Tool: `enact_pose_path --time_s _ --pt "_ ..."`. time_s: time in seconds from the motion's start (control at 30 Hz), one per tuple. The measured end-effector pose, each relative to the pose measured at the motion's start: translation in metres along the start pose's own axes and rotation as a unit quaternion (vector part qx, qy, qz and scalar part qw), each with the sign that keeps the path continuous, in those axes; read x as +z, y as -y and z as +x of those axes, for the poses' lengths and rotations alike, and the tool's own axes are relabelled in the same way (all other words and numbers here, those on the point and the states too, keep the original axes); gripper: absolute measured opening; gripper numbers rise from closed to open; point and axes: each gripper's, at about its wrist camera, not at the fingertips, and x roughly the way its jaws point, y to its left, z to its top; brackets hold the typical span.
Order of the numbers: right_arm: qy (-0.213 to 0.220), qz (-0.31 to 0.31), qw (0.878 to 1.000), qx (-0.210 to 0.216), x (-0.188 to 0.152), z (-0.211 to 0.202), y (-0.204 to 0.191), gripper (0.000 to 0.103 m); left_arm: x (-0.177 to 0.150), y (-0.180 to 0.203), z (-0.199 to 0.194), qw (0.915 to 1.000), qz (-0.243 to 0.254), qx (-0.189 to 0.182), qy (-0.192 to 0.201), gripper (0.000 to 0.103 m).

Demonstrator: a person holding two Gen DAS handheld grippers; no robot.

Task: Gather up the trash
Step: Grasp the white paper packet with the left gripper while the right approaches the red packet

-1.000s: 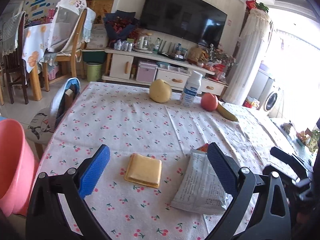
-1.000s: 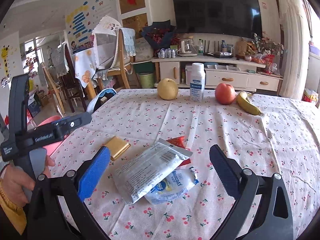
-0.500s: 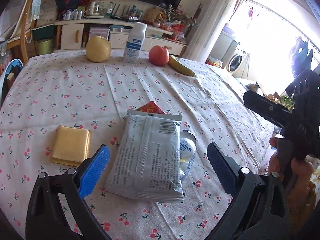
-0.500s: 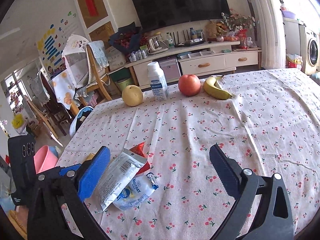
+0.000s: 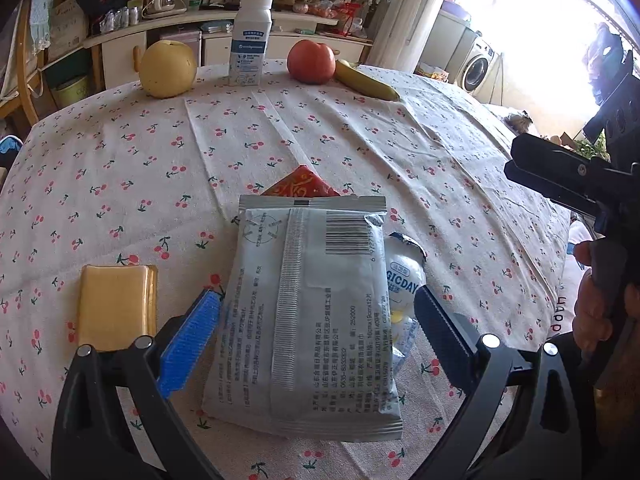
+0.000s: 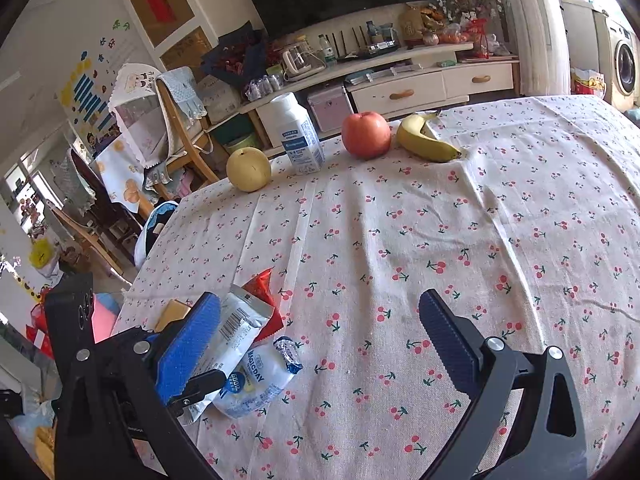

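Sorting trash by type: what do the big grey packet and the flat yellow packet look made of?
Big grey printed packet: probably matte plastic film, with a ribbed back seam, crimped ends and a barcode. Flat yellow square packet: smooth with a slight sheen, likely plastic or foil wrap; uncertain.

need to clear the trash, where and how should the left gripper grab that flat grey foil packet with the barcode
The flat grey foil packet lies lengthwise between the open left gripper, overlapping a white pouch. Probably best to come from the near end, pinch its two long side edges, then lift.
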Motion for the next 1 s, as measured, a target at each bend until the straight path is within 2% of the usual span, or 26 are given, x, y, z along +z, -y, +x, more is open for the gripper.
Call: enact_pose_path --time_s 0.2,0.37,0.57,0.87,1.0 --pt "-0.018 -0.026 0.999 -0.003 0.000 0.013 -0.012 0.098 -0.002 -0.001 0.015 0.9997 -0.008 0.008 -0.022 0.098" --pt "-0.025 -0.049 0.998 -0.016 -0.002 0.023 -0.021 0.098 -0.002 -0.003 0.016 0.9996 -0.018 0.004 -0.022 0.096" --pt "-0.033 -0.052 0.998 -0.019 -0.001 0.035 -0.023 0.098 -0.003 -0.011 0.011 0.9993 -0.033 0.000 -0.016 0.085" --pt "-0.050 -0.065 0.996 -0.029 -0.003 0.052 -0.028 0.098 -0.006 -0.017 0.004 0.9988 -0.047 0.003 -0.009 0.079" --pt "-0.053 -0.067 0.996 -0.030 -0.004 0.057 -0.028 0.098 -0.005 -0.025 -0.006 0.9978 -0.066 0.000 0.008 0.079"
